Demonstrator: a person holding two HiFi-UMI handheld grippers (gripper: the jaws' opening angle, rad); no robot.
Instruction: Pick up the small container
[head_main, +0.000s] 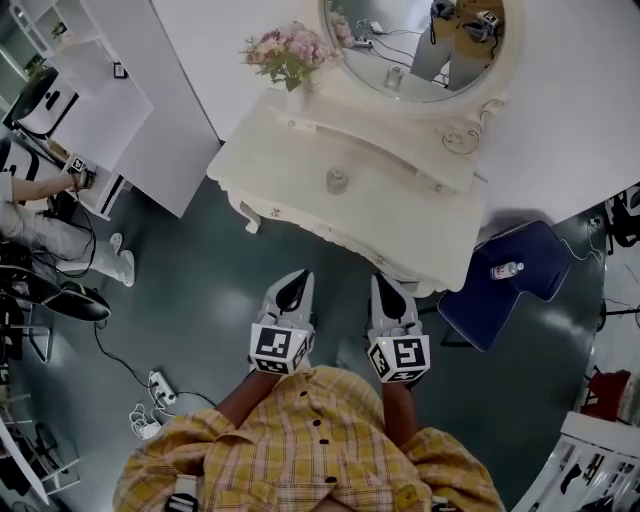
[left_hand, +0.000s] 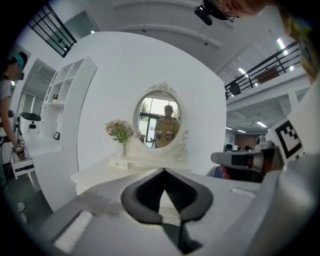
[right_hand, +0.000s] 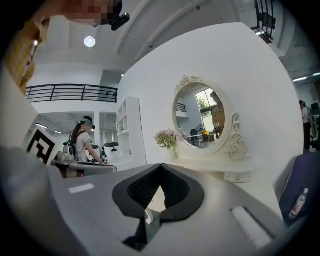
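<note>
The small container (head_main: 337, 181), a little clear jar with a rounded lid, stands near the middle of the cream dressing table (head_main: 290, 165). Both grippers hover over the floor in front of the table, close to the person's chest and well short of the jar. My left gripper (head_main: 297, 277) has its black jaws closed tip to tip with nothing between them, as the left gripper view (left_hand: 164, 171) also shows. My right gripper (head_main: 384, 283) is likewise shut and empty (right_hand: 161, 165). In both gripper views the jar is hidden behind the jaws.
An oval mirror (head_main: 415, 45) and a vase of pink flowers (head_main: 285, 52) stand at the back of the table. A dark blue stool (head_main: 535, 275) with a small bottle (head_main: 507, 270) is at the right. A power strip (head_main: 158, 388) and cables lie at the left, near another person (head_main: 40, 215).
</note>
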